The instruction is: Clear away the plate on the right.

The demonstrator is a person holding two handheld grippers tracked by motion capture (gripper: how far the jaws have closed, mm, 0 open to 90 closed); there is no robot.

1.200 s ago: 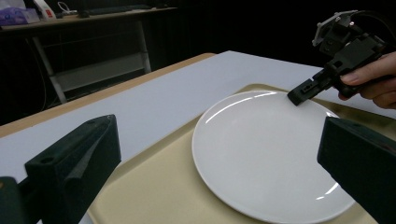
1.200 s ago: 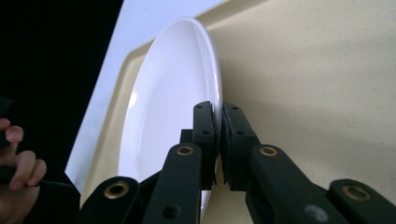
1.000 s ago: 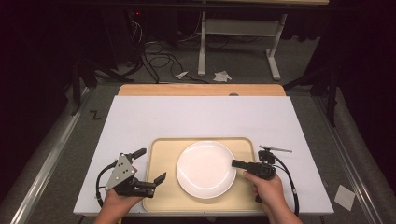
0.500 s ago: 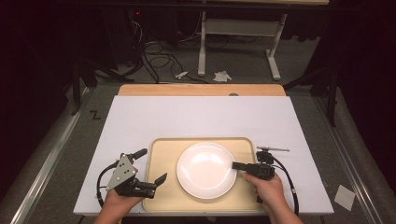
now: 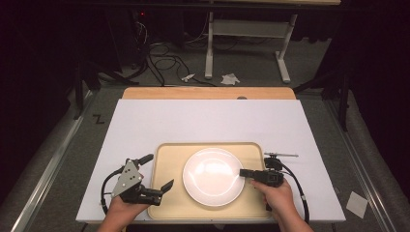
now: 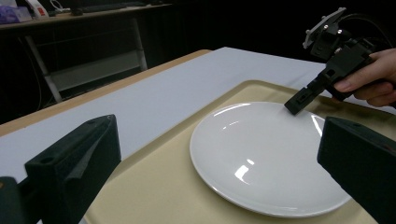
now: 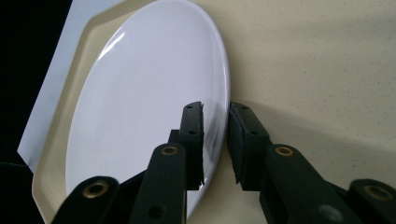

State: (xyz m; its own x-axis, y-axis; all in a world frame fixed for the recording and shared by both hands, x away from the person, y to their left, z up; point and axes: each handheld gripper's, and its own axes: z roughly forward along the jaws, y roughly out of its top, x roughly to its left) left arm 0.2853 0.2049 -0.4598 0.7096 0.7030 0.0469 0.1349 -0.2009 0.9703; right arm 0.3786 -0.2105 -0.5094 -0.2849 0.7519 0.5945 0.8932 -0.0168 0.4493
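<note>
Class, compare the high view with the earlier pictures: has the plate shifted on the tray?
No. The plate sits at the same spot against the tray rim, while the right tongs, straddling its edge, have just been opening.

The desk carries a white surface sheet, with a strip of bare wood showing along its far edge. Lying directly on the white surface, toward the near edge and roughly centred, is a beige rectangular tray with rounded corners. The tray sits flat, square to the desk edges. The grey floor around the desk bears a small white scrap at the right.
</note>
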